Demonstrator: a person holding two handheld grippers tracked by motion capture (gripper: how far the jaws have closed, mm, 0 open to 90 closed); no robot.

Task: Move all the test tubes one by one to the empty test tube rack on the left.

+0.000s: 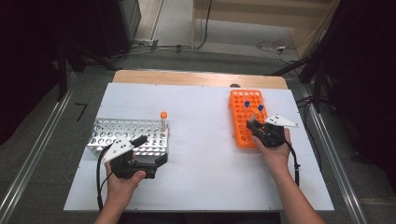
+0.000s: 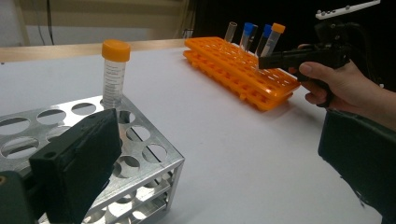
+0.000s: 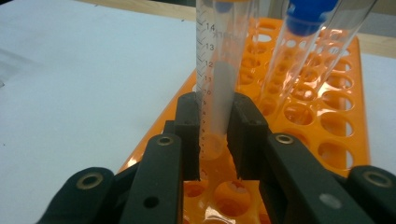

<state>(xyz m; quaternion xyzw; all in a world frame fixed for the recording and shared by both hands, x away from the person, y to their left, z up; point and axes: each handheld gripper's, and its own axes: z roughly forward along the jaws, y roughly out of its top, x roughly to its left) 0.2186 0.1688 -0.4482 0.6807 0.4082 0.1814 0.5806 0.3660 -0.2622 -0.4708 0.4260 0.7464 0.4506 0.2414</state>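
Observation:
An orange tube rack (image 1: pixel 240 133) lies at the right of the white table. My right gripper (image 1: pixel 254 125) is over its near end, shut on a clear graduated tube (image 3: pixel 215 70) that stands upright in a rack hole. In the left gripper view this tube (image 2: pixel 273 39) has an orange cap. Two blue-capped tubes (image 2: pixel 247 35) and an uncapped one (image 2: pixel 229 31) stand behind it. At the left, a metal rack (image 1: pixel 112 130) holds one orange-capped tube (image 1: pixel 163 119) at its far right corner. My left gripper (image 1: pixel 150 150) is open at the rack's near right corner, touching nothing.
The white board (image 1: pixel 201 163) covers a wooden table whose far edge (image 1: pixel 196 77) shows behind it. Bare board lies between the two racks. Cables (image 1: pixel 275 46) lie on the floor beyond the table, and metal rails (image 1: pixel 32 154) run along both sides.

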